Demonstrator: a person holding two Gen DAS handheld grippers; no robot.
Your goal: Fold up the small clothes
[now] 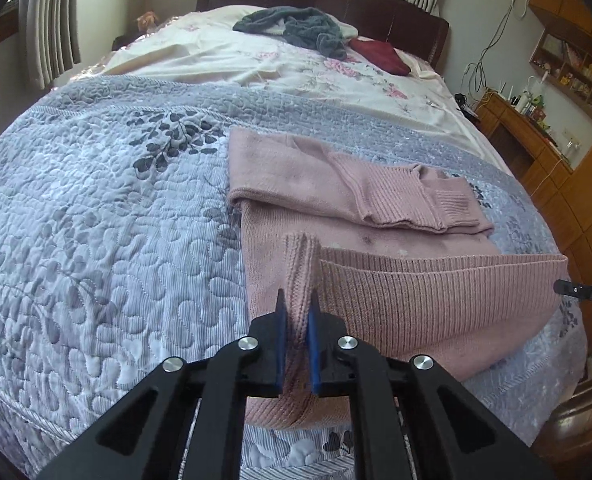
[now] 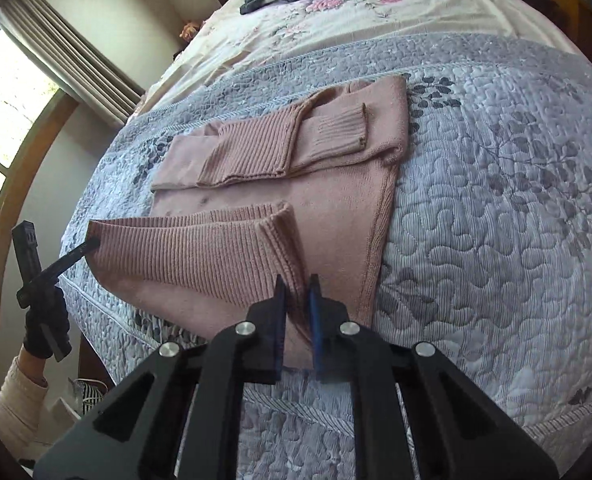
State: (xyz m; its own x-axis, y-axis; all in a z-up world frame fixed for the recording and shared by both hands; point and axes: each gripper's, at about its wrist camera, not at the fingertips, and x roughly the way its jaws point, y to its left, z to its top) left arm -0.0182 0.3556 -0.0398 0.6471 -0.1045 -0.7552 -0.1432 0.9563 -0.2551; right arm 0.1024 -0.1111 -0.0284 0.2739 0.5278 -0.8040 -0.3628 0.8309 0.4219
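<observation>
I'm pinching the ribbed hem of the pink sweater (image 1: 396, 240) with my left gripper (image 1: 296, 312) and with my right gripper (image 2: 298, 296), both corners lifting off the grey quilt (image 1: 96, 220). Beyond, its folded sleeves are lying across its body; farther back, a dark grey garment (image 1: 296, 28) is sitting near the headboard (image 1: 376, 4).

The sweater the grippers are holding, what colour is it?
Dusty pink sweater, clearest in the left wrist view.
</observation>
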